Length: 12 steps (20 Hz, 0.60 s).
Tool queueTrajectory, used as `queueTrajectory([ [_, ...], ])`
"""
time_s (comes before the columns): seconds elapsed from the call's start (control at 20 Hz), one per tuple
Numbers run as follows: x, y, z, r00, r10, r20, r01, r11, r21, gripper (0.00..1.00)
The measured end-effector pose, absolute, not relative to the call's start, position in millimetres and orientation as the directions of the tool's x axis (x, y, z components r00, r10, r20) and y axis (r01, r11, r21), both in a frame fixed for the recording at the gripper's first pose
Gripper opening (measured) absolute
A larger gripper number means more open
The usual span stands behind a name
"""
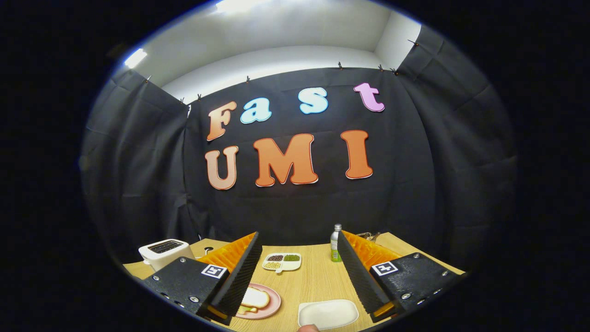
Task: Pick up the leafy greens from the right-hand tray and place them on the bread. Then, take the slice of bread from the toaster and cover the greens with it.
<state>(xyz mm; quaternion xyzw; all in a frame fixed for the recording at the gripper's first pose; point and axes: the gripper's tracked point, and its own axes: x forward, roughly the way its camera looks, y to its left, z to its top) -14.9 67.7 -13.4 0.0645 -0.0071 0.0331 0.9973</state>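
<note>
Your gripper (298,281) spread wide above table (318,276), holding nothing. Bread (255,298) on pink plate (272,304) by left finger; white tray (328,314) at near edge; toaster (165,252) at left edge.

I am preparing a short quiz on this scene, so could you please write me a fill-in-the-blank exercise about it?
1. The gripper is ____, with nothing between its fingers.
2. The bread lies on a ____ plate.
3. The white tray near the gripper holds ____.
4. The toaster stands on the ____ table.

Missing words: open; pink; nothing; wooden
</note>
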Motion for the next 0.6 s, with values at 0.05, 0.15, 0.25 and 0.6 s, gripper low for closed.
queueTrajectory([
  [0.05,-16,70,-13,0.997,0.072,0.021,-0.074,0.989,0.130,0.98],
  [0.15,-17,73,-10,0.996,0.079,0.030,-0.083,0.988,0.127,0.98],
  [0.25,-18,77,-8,0.996,0.085,0.032,-0.088,0.989,0.121,0.98],
  [0.6,-20,91,7,0.992,0.115,0.059,-0.120,0.988,0.097,0.98],
])
